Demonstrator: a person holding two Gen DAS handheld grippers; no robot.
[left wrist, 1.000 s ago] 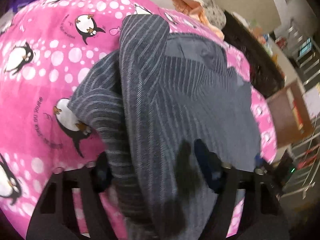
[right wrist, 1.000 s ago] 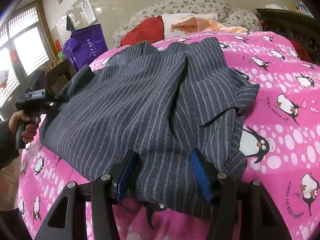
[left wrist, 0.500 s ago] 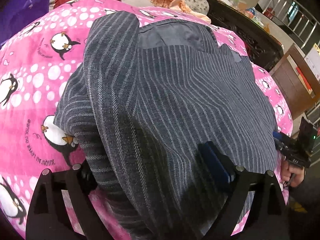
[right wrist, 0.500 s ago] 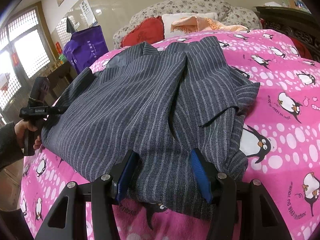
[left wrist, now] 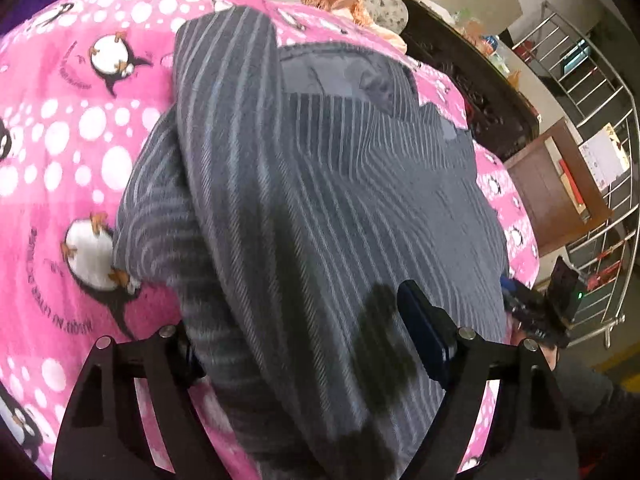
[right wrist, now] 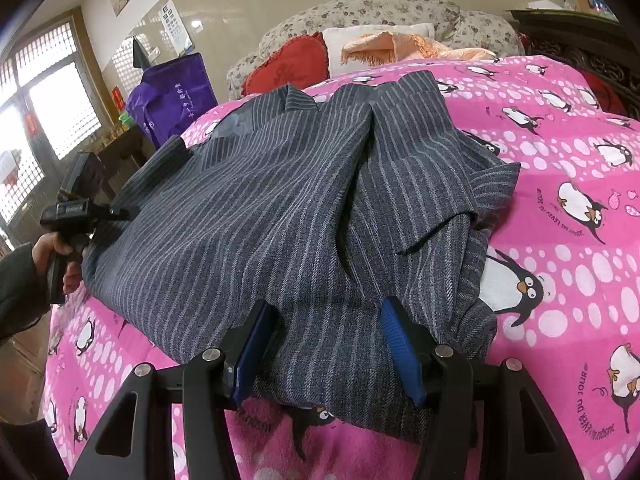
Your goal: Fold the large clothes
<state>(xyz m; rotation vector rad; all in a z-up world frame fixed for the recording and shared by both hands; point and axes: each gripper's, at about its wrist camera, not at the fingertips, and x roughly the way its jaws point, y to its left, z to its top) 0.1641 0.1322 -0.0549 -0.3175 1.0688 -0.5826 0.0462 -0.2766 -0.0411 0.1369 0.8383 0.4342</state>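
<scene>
Mid-fold: grey striped coat lies part-folded on pink penguin blanket. My right gripper and left gripper spread wide astride hem, gripping nothing. Next: pinch hem, carry toward collar.

left gripper has one finger buried under the striped jacket, the whole left wrist shot's smeared, jacket hem runs off the bottom
</scene>
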